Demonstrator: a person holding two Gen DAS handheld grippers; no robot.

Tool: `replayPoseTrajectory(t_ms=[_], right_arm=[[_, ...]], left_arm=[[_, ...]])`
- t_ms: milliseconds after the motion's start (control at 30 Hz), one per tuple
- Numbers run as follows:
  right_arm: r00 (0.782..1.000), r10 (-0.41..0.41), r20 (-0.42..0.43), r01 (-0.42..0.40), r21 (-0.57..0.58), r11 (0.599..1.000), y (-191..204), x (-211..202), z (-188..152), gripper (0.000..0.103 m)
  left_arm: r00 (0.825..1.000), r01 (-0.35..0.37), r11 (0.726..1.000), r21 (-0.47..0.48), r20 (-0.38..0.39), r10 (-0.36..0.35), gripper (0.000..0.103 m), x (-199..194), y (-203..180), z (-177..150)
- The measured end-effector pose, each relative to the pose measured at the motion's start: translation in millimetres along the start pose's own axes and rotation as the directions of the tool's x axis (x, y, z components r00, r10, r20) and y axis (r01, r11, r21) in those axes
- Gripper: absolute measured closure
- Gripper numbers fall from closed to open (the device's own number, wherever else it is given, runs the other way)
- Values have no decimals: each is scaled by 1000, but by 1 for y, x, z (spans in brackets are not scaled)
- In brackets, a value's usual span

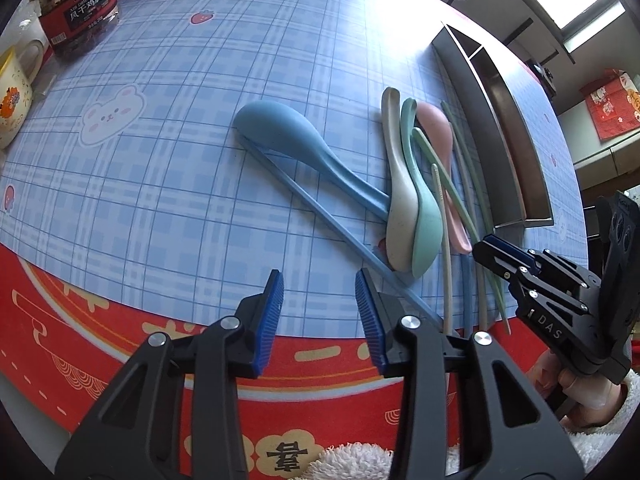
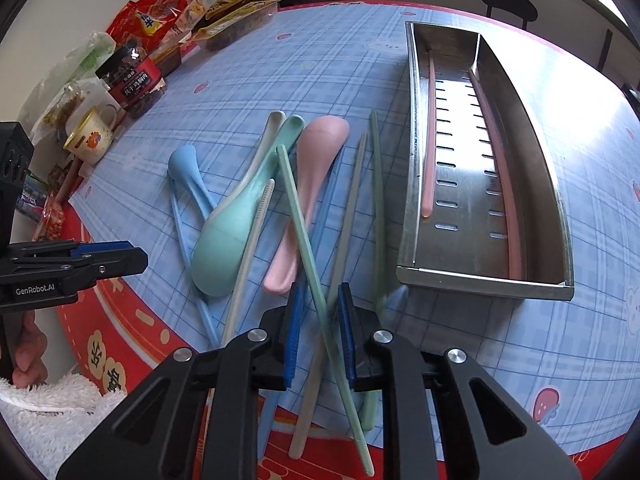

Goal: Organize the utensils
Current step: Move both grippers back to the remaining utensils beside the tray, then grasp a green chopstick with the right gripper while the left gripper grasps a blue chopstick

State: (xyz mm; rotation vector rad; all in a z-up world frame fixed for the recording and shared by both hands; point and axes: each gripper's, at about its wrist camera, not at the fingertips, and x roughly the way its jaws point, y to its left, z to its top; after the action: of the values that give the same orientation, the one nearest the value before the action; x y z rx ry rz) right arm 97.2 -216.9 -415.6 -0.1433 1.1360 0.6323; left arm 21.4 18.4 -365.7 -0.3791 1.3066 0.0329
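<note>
A steel utensil tray [image 2: 486, 276] near the table's right edge holds two pink chopsticks [image 2: 428, 136]. Spoons and chopsticks remain in a loose pile [image 2: 256, 208] toward the near edge, so most sorting is left. The right gripper [image 2: 318, 332] straddles a green chopstick [image 2: 304, 232], jaws narrow, contact unclear. The left gripper [image 1: 320, 316] hangs part-open, holding nothing, a blue chopstick [image 1: 320, 216] just beside it.

At my ten o'clock stands a jar [image 2: 134, 80] with a red label, and just nearer me a cream mug [image 2: 90, 138] with an orange print. Behind them, toward eleven, snack packets [image 2: 224, 12] pile along the far edge. All sit on a blue checked tablecloth [image 2: 240, 76] with a red border. A dark stool [image 2: 508, 2] stands beyond at one o'clock.
</note>
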Motion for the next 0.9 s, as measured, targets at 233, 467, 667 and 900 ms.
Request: replayPoseTrajectory(t_ms=[233, 467, 667, 900], right_arm=[[1000, 8, -10, -8, 13, 1000, -4, 5, 2, 87], [999, 35, -7, -35, 32, 999, -3, 0, 4, 97], [999, 45, -3, -45, 47, 998, -4, -3, 1, 97], [999, 50, 4, -50, 53, 997, -5, -5, 0, 97]], left_arm=[[1000, 1, 1000, 17, -28, -1, 64, 8, -9, 3], [999, 13, 998, 60, -46, -10, 64, 18, -24, 9], [998, 29, 992, 120, -65, -21, 64, 29, -41, 14], [998, -26, 983, 183, -48, 36, 61, 35, -60, 18]])
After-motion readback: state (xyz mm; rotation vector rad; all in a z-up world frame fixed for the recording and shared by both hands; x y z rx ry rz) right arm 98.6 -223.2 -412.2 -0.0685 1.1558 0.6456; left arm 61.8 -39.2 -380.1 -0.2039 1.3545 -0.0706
